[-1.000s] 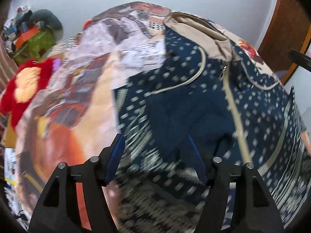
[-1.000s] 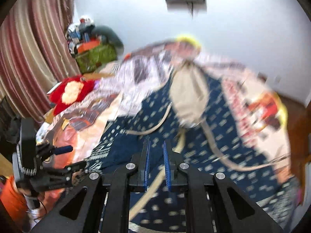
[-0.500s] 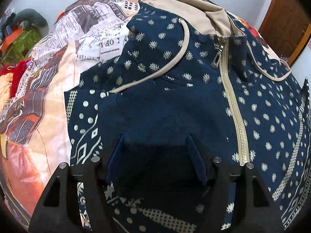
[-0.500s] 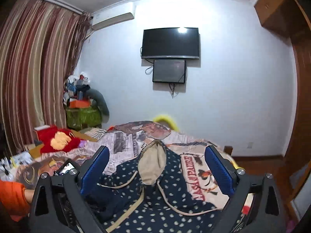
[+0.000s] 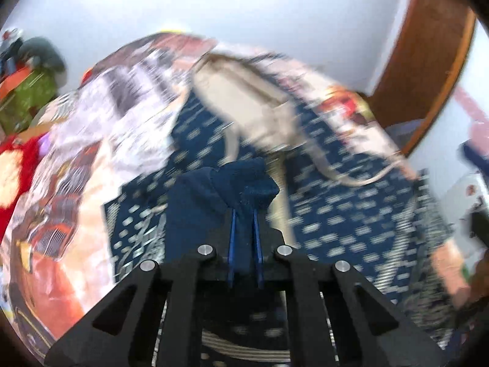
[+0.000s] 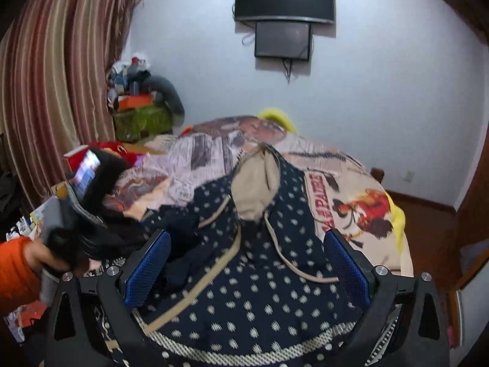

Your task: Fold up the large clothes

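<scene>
Garment: big navy hooded jacket [image 6: 262, 278] with pale dots, tan hood lining and tan zip strip, spread front-up over most of the bed [image 6: 351, 183]
Hood: tan-lined hood [image 6: 256, 189] lies toward the far end of the bed, drawcords trailing down either side of the zip
Left gripper: left gripper [image 5: 244, 214] is closing, and its blue pads are already pinching a bunched-up fold of plain navy fabric that sticks up just past the fingertips
Held bit: looks like a sleeve or side panel of the same jacket, can't tell which, the left view is pretty smeared with motion blur
Right gripper: right gripper [image 6: 246, 269] is let go, jaws spread wide, nothing between them, hanging above the jacket's lower front
Bed cover: busy newspaper-and-rooster print sheet under the jacket
Person: orange sleeve [image 6: 15, 269] at the left edge of the right view, hand gripping the other tool, which has a lit phone screen [image 6: 87, 172] mounted on it
Background: two dark screens [image 6: 284, 15] on the white wall, striped curtain [image 6: 55, 76] on the left, a pile of stuff on a green box [image 6: 142, 122] in the corner, red plush thing [image 5: 13, 171] beside the bed
</scene>
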Available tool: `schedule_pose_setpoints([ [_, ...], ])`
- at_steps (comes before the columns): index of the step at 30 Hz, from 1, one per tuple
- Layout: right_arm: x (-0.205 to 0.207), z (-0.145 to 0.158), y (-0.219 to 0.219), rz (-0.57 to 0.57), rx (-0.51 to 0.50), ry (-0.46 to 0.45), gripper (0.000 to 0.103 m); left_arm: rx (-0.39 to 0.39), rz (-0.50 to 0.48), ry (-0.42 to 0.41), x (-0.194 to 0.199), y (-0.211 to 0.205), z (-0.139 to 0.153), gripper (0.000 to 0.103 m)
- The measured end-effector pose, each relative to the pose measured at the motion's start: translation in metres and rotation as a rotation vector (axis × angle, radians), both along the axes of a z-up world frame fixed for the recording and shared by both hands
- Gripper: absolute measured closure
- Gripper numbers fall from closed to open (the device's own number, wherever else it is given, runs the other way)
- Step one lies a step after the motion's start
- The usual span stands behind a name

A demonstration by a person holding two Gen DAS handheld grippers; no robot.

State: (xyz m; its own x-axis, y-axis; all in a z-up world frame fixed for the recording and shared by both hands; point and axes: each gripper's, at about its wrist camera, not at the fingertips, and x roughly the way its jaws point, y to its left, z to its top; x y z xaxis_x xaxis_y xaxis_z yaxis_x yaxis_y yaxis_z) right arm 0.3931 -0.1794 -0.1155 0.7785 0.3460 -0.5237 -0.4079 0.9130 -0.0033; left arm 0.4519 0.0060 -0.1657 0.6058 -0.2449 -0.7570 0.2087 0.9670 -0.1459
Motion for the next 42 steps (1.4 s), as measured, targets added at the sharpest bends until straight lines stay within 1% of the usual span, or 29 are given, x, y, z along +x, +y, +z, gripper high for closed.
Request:
schedule_pose_setpoints([
  [3,-0.004,0.002,-0.021,-0.032,0.031,0.03,0.003,-0.065,-0.087,-0.009,-0.002,-0.034,0.02,0.093],
  [4,-0.005,0.003,-0.03,-0.047,0.041,0.044,0.003,-0.085,-0.119,-0.003,-0.003,-0.046,0.023,0.093],
  [6,-0.005,0.004,-0.048,-0.075,0.058,0.07,0.003,-0.098,-0.166,0.018,0.001,-0.071,0.024,0.093],
  [9,-0.003,0.001,-0.076,-0.102,0.082,0.147,0.003,-0.086,-0.224,0.075,0.001,-0.108,0.008,0.093],
  [10,-0.001,-0.002,-0.086,-0.109,0.097,0.19,0.003,-0.089,-0.241,0.106,0.001,-0.119,0.0,0.093],
  [12,0.001,-0.011,-0.102,-0.114,0.133,0.266,0.003,-0.109,-0.268,0.19,0.0,-0.136,-0.018,0.093],
  [13,0.003,-0.016,-0.109,-0.113,0.157,0.309,0.003,-0.114,-0.28,0.248,0.001,-0.144,-0.031,0.093],
  [15,0.007,-0.028,-0.119,-0.117,0.199,0.384,0.003,-0.097,-0.294,0.32,-0.001,-0.152,-0.045,0.093],
  [16,0.01,-0.034,-0.122,-0.116,0.224,0.422,0.004,-0.078,-0.298,0.345,-0.003,-0.154,-0.05,0.092],
  [17,0.014,-0.039,-0.123,-0.113,0.242,0.45,0.004,-0.063,-0.297,0.352,-0.006,-0.152,-0.051,0.091],
  [18,0.017,-0.044,-0.124,-0.108,0.262,0.482,0.005,-0.059,-0.297,0.346,-0.01,-0.148,-0.049,0.087],
  [19,0.021,-0.048,-0.124,-0.101,0.277,0.506,0.007,-0.06,-0.293,0.33,-0.014,-0.14,-0.044,0.078],
  [20,0.024,-0.053,-0.123,-0.095,0.291,0.531,0.009,-0.059,-0.285,0.312,-0.016,-0.132,-0.04,0.072],
  [21,0.028,-0.058,-0.121,-0.089,0.301,0.556,0.012,-0.059,-0.272,0.285,-0.02,-0.122,-0.033,0.061],
  [22,0.031,-0.062,-0.118,-0.081,0.304,0.576,0.014,-0.061,-0.249,0.243,-0.025,-0.107,-0.024,0.052],
  [25,0.042,-0.076,-0.105,-0.055,0.291,0.628,0.019,-0.049,-0.178,0.157,-0.036,-0.064,-0.009,0.041],
  [26,0.046,-0.081,-0.1,-0.048,0.283,0.648,0.021,-0.026,-0.138,0.129,-0.041,-0.047,-0.006,0.039],
  [27,0.051,-0.089,-0.096,-0.046,0.275,0.673,0.026,-0.002,-0.107,0.11,-0.044,-0.031,-0.006,0.037],
  [29,0.058,-0.1,-0.088,-0.04,0.262,0.714,0.031,0.066,-0.033,0.097,-0.051,0.006,-0.013,0.037],
  [31,0.067,-0.11,-0.081,-0.038,0.243,0.745,0.034,0.145,0.025,0.114,-0.056,0.035,-0.028,0.037],
  [33,0.075,-0.121,-0.074,-0.052,0.208,0.765,0.037,0.225,0.074,0.146,-0.062,0.064,-0.048,0.037],
  [34,0.078,-0.124,-0.071,-0.052,0.192,0.764,0.038,0.241,0.087,0.159,-0.065,0.075,-0.056,0.037],
  [36,0.08,-0.126,-0.064,-0.05,0.155,0.745,0.038,0.262,0.113,0.196,-0.071,0.096,-0.074,0.037],
  [38,0.08,-0.128,-0.057,-0.056,0.105,0.724,0.042,0.27,0.14,0.23,-0.074,0.112,-0.092,0.037],
  [40,0.079,-0.13,-0.049,-0.064,0.037,0.698,0.052,0.258,0.157,0.251,-0.075,0.12,-0.107,0.037],
  [41,0.077,-0.13,-0.044,-0.061,0.0,0.679,0.055,0.242,0.162,0.259,-0.075,0.124,-0.114,0.037],
  [42,0.077,-0.129,-0.041,-0.056,-0.014,0.668,0.062,0.222,0.157,0.26,-0.075,0.125,-0.119,0.037],
])
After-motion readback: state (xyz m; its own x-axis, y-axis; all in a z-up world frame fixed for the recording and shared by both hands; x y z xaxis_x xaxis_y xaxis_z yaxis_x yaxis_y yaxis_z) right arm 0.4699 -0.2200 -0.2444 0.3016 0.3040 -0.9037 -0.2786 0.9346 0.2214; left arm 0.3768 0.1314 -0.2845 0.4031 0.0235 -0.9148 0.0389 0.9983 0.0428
